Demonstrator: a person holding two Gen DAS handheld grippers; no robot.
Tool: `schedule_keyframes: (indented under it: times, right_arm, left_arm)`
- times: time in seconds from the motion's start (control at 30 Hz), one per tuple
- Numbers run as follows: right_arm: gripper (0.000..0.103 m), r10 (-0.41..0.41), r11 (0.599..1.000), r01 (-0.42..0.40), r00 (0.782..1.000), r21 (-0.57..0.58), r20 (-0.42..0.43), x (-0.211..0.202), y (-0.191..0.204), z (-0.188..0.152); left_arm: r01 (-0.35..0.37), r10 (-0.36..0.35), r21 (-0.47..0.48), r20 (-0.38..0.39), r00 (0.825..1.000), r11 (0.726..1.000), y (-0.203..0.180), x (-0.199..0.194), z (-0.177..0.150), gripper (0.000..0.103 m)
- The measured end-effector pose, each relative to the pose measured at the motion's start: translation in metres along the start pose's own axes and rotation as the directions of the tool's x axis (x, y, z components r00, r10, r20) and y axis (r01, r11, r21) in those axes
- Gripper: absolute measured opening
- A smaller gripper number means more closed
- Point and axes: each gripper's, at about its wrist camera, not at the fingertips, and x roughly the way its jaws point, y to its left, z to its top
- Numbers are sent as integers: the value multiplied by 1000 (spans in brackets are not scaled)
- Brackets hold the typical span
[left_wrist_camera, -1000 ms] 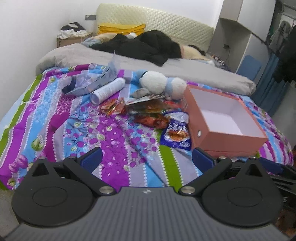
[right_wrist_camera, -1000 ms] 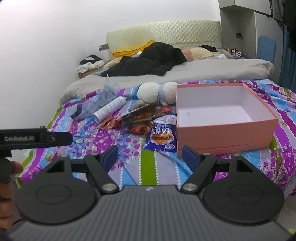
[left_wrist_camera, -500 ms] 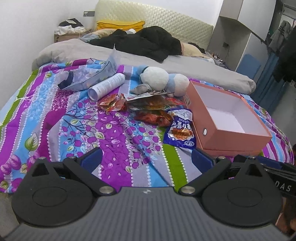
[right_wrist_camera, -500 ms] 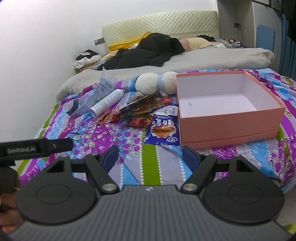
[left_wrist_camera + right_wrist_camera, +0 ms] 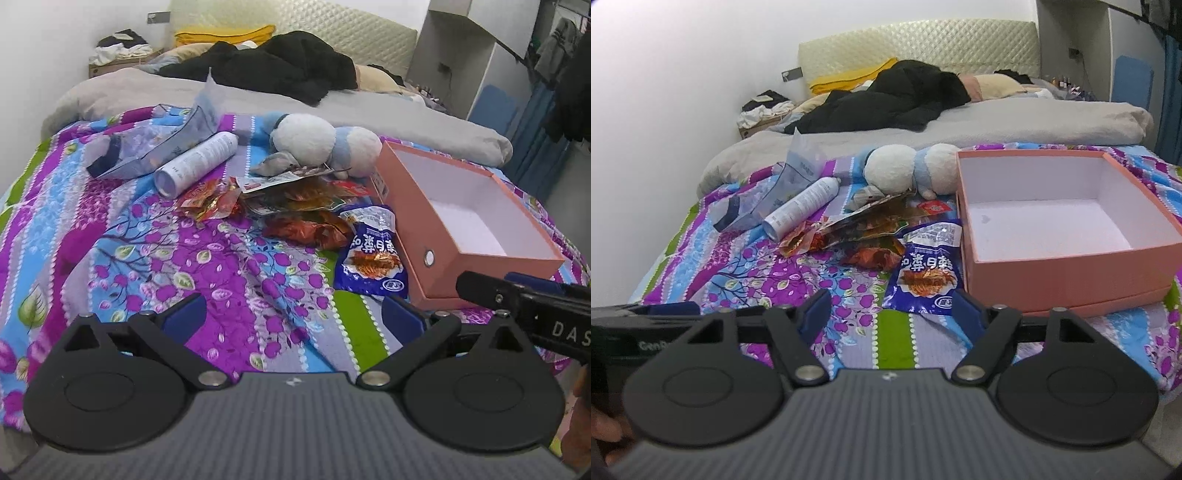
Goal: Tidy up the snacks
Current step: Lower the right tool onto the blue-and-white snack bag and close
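Observation:
Several snack packets lie on the patterned bedspread: a blue packet (image 5: 373, 256) (image 5: 929, 275), red-orange packets (image 5: 306, 230) (image 5: 871, 254) and a crinkled orange one (image 5: 210, 201) (image 5: 798, 240). An empty pink box (image 5: 417, 236) (image 5: 1060, 280) stands open just right of them. My left gripper (image 5: 291, 317) is open and empty, near the bed's front edge, short of the packets. My right gripper (image 5: 890, 310) is open and empty, just in front of the blue packet. The right gripper shows at the right edge of the left wrist view (image 5: 532, 295).
A white spray can (image 5: 195, 162) (image 5: 803, 208), a clear pouch (image 5: 155, 147) and a white-and-blue plush toy (image 5: 321, 144) (image 5: 908, 173) lie behind the snacks. A grey blanket (image 5: 997, 122) and black clothing (image 5: 280, 70) cover the far half of the bed.
Both grippers have moved forward toward the snacks and box, which look larger. The right gripper has come further into the left wrist view. Both stay open.

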Motion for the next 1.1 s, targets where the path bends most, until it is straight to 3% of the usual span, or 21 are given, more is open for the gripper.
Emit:
schedule_keyframes:
  times: [0.17,0.4,0.57,1.1]
  right_arm:
    - [62,3,1000,-3,1000,16,-21,33,-1,9]
    - [61,-7,1000,7,1000,-6,-14,80,3,21]
    - [48,-41,999,39,999,-38,-34,122,4,19]
    - [47,-111,993,106,990,-51,-91,206,-8,31]
  left_arm:
    - [12,-12,13,-7,1000,1000,14,36,13,94]
    - [75,-74,47,-9,997,996,32,93,25,90]
    - [127,-125,77,-34,992,989,34,143,19,84]
    - [208,-204,165,-41,978,964,28,223,49,77]
